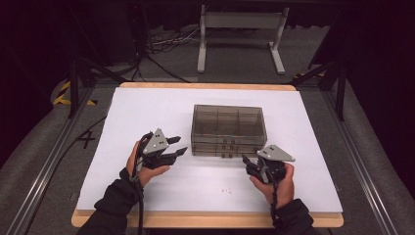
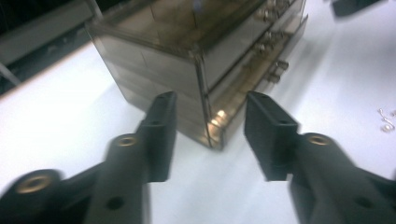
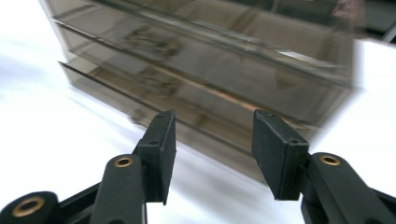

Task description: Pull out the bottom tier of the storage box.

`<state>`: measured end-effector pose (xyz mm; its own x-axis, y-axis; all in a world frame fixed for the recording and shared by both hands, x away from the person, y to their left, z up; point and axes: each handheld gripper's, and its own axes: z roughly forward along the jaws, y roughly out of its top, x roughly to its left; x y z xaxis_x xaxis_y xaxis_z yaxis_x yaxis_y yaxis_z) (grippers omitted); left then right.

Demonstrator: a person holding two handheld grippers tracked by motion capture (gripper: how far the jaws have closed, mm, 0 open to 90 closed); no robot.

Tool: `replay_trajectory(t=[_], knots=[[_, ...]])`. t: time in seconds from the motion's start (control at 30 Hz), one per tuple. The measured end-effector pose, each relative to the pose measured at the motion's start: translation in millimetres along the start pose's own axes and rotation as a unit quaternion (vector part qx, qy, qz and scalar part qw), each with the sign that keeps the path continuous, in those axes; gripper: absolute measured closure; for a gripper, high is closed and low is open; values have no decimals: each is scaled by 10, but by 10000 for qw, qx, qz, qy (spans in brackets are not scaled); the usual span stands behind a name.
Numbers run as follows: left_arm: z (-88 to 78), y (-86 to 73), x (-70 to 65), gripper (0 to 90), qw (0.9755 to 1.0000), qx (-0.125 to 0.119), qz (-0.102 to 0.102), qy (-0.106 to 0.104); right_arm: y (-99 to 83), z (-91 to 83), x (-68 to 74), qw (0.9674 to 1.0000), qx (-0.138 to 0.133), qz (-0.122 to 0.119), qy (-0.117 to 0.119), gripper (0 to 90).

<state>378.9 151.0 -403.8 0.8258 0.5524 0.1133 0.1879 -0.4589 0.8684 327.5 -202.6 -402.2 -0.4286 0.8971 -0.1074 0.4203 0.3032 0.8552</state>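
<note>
I am holding both tongs, left (image 1: 182, 145) and right (image 1: 245, 159), open and empty beside the drawer box (image 1: 229, 129), drawers not yet pulled.

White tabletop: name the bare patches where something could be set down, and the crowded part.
Bare: the white tabletop left of the smoky drawer box, the strip behind it, the right edge. Crowded: in front of the box, around the left gripper, right gripper and small metal bits.

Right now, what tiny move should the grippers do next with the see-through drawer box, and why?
Probably ease the left hand-held gripper forward to the drawer box's near corner. Its jaws stand open with nothing between them, aimed at that corner but short of it.
</note>
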Motion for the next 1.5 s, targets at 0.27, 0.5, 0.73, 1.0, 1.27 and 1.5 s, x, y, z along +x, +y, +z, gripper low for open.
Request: replay_trajectory(t=[0.27, 0.5, 0.73, 1.0, 1.27, 1.5], knots=[[202, -144, -55, 404, 9985, 466, -238, -152, -189, -118, -461, 9992, 4, -254, 297, 508], [378, -113, -192, 487, 9970, 730, 0, -249, -269, -41, -619, 9973, 187, -304, 639, 549], [462, -125, -176, 538, 9962, 790, -78, -370, -312, 87, -562, 9952, 379, -393, 817, 561], [537, -128, -161, 572, 9953, 864, -90, -438, -315, 155, -498, 9936, 464, -496, 901, 573], [506, -118, -157, 587, 9954, 884, -4, -368, -317, 161, -519, 9951, 469, -460, 743, 596], [492, -161, -96, 568, 9947, 921, -164, -431, -329, 209, -543, 9950, 504, -373, 772, 589]])
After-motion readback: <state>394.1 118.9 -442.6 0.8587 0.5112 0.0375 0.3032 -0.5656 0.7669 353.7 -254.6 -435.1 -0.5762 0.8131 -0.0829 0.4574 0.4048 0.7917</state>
